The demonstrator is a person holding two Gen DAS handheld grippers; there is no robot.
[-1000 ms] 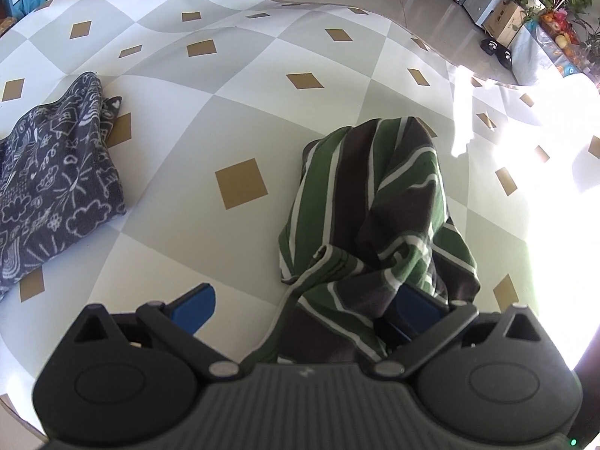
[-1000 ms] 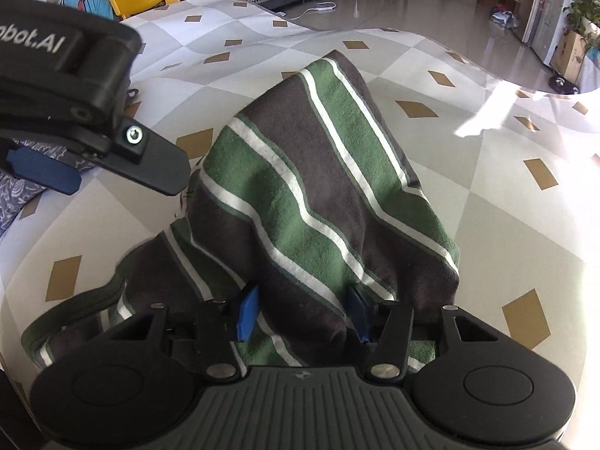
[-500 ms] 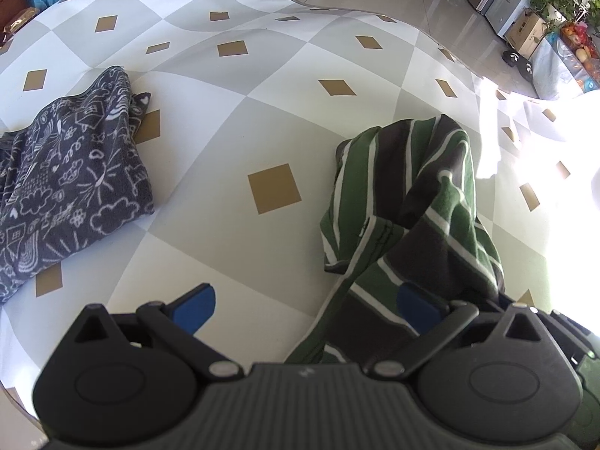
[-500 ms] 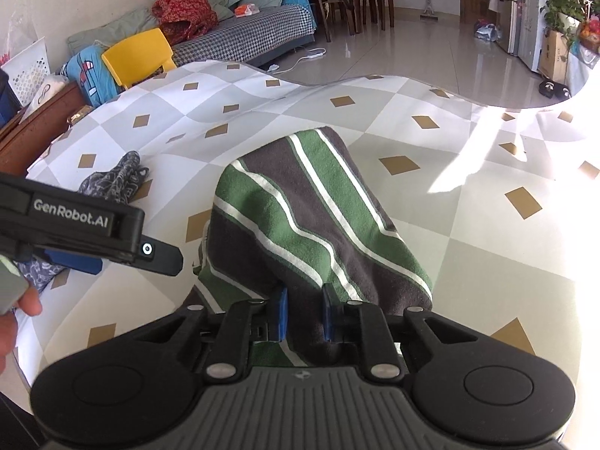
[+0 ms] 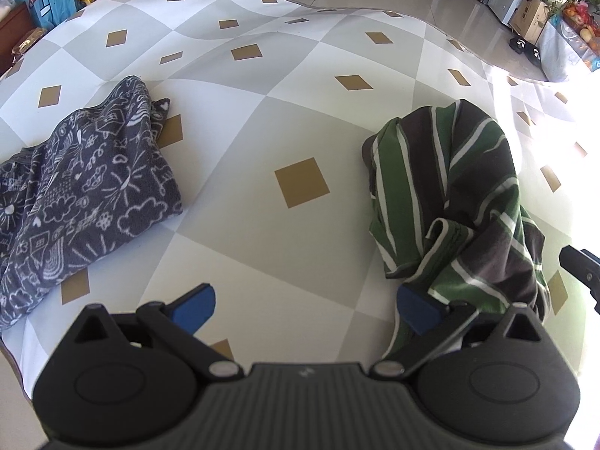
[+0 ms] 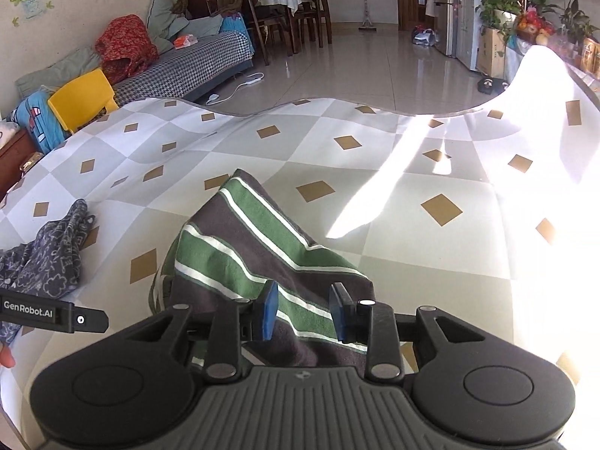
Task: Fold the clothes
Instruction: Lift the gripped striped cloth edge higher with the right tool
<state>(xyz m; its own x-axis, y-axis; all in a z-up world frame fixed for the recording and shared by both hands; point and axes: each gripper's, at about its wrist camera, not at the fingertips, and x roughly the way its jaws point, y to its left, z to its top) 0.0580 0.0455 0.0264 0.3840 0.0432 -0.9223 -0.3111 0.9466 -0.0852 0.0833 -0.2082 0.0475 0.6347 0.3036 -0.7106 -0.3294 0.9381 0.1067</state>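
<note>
The green-and-grey striped garment [image 5: 453, 202] lies bunched on the checked worktop [image 5: 262, 112] at about 3 o'clock in the left wrist view, well apart from the dark patterned cloth [image 5: 82, 187] at 9 o'clock. The left hand-held gripper [image 5: 303, 307] stands spread wide, its right blue pad against the garment's near edge. The right hand-held gripper [image 6: 303, 311] has just been opening; striped fabric runs between its parted pads, though whether they press it I cannot tell.
</note>
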